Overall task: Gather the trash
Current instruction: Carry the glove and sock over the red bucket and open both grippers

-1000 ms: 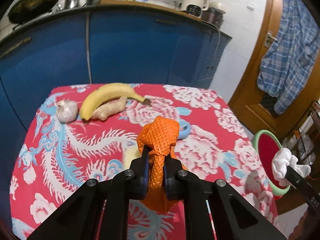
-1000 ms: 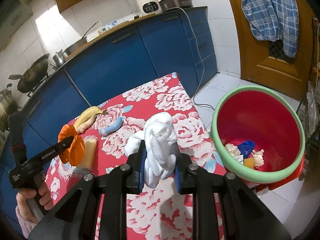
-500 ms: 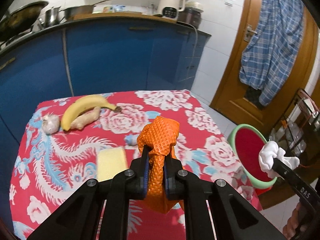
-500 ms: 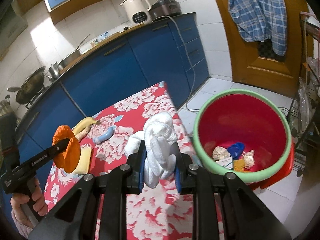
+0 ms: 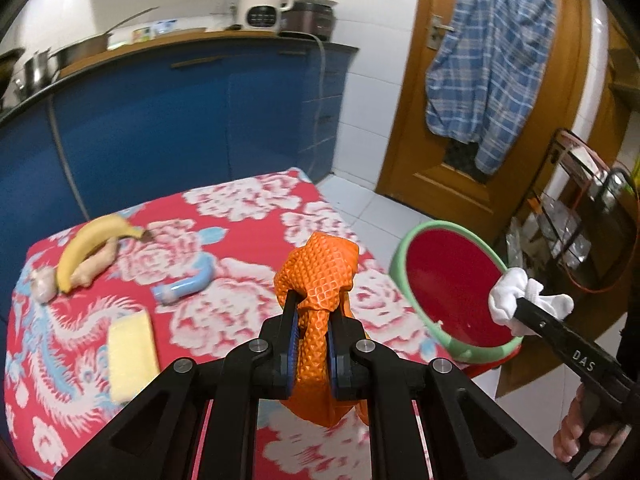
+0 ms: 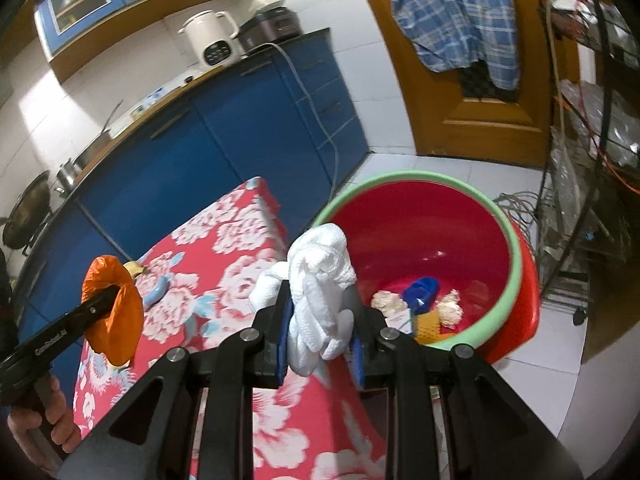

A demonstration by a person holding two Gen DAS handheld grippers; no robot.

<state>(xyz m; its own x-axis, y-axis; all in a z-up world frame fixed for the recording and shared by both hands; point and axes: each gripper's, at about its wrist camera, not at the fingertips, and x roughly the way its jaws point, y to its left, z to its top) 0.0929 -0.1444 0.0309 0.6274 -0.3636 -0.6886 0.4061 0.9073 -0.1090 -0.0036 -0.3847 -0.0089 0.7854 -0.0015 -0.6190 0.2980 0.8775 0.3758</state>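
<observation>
1. Yellow banana (image 5: 86, 250), a blue tube (image 5: 185, 286) and a pale sponge (image 5: 130, 354) lie on the red flowered tablecloth (image 5: 248, 208) at your far left.
2. Your left gripper (image 5: 313, 340) is clamped tight on a crumpled orange bag (image 5: 320, 276), held above the table near its bin-side edge.
3. Your right gripper (image 6: 320, 332) holds a wad of white cloth (image 6: 320, 268) at the near rim of the red bin (image 6: 516, 252), its jaws just easing apart.
4. Earlier scraps already sit in the bin's bottom.
5. You appear mid-carry: next, bring each load fully over the opening, then let go, right hand first.
</observation>
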